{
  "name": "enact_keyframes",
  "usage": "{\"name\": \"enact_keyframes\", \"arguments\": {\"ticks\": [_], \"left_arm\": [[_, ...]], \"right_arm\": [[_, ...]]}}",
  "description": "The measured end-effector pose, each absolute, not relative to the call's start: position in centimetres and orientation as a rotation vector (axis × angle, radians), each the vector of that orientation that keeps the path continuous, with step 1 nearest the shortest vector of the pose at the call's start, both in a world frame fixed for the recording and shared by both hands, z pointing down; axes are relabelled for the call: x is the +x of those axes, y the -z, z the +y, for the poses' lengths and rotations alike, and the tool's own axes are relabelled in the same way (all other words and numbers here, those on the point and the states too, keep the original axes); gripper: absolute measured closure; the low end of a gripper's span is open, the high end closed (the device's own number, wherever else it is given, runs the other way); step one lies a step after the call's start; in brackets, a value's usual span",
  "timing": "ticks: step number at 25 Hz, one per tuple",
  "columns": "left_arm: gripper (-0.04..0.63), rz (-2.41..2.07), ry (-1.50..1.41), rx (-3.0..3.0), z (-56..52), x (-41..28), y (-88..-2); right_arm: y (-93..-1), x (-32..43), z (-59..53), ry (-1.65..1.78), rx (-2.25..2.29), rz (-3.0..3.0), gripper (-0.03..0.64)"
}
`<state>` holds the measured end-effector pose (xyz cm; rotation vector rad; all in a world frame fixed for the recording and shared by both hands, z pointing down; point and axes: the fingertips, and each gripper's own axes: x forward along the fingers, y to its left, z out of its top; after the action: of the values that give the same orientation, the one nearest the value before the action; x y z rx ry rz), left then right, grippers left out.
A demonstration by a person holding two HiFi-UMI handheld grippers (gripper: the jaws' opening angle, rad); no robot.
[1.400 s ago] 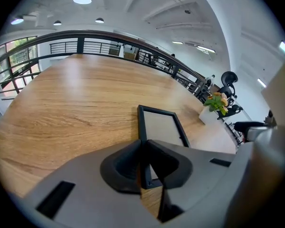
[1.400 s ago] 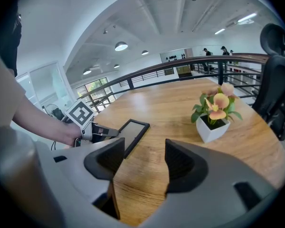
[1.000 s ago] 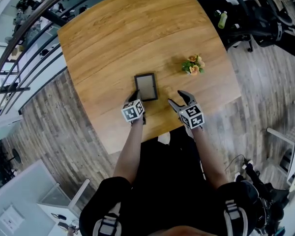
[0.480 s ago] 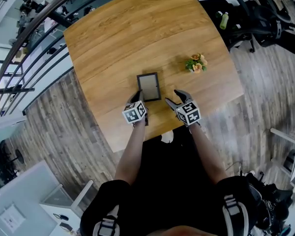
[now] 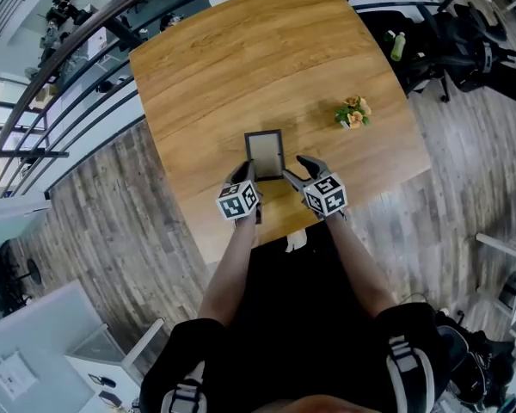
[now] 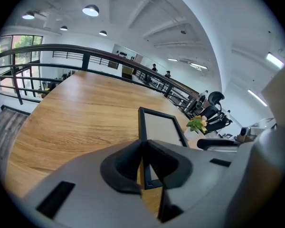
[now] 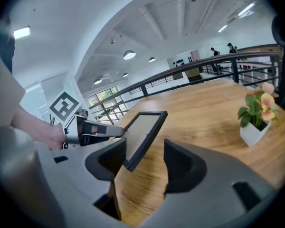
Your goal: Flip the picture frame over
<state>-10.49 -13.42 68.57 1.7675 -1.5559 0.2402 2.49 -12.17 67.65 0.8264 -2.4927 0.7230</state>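
Wooden table (image 5: 241, 67): large top with rounded corners and a light grain. It carries two small things near its front half.

Person's forearms: both are bare and reach forward from dark sleeves over the near table edge. They converge so that the two tools stand close together at the frame's near end.

Left gripper (image 5: 248, 172): angled downward, marker cube toward the body. Its jaws (image 6: 143, 148) are clenched on the near left edge of the picture frame, with the dark rim pinched between the pads. The right gripper view shows the tool side-on (image 7: 92, 132), meeting the frame's corner.

Right gripper (image 5: 294, 168): angled downward and brought in from the right. Its jaws have just been closing but stand apart (image 7: 145, 152). The frame's near right corner lies in the gap and neither pad presses on it.

Picture frame (image 5: 265, 153): a small rectangle with a black rim and a pale grey panel facing up. It sits near the middle of the table's front half, just ahead of both tools. It is tilted (image 7: 142, 132), its near end held clear of the wood (image 6: 159, 127). Whether the far edge rests on the table cannot be told.

Potted flower (image 5: 353, 114): orange and peach blooms with green leaves in a white pot (image 7: 256, 113). It stands upright to the right of the frame, well apart from it.
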Motion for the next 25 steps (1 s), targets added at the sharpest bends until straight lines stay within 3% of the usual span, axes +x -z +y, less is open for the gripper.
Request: {"name": "enact_keyframes", "arguments": {"ticks": [10, 16, 22, 25], "left_arm": [[0.535, -1.534, -0.205, 1.884, -11.7, -12.8, -65.9], [0.537, -1.515, -0.172, 1.951, -11.0, -14.1, -64.7], [0.536, -1.492, -0.123, 2.005, -10.6, -14.3, -63.9], [0.535, -1.474, -0.092, 2.033, -10.7, -13.8, -63.3]], "right_arm": [[-66.7, -2.3, -10.7, -0.843, 0.861, -2.574, 0.377], [-66.2, -3.5, -10.1, -1.147, 0.906, -2.634, 0.448], [-66.2, -3.6, -9.7, -1.279, 0.933, -2.645, 0.434], [-65.1, -3.6, -9.9, -1.473, 0.925, -2.685, 0.462]]}}
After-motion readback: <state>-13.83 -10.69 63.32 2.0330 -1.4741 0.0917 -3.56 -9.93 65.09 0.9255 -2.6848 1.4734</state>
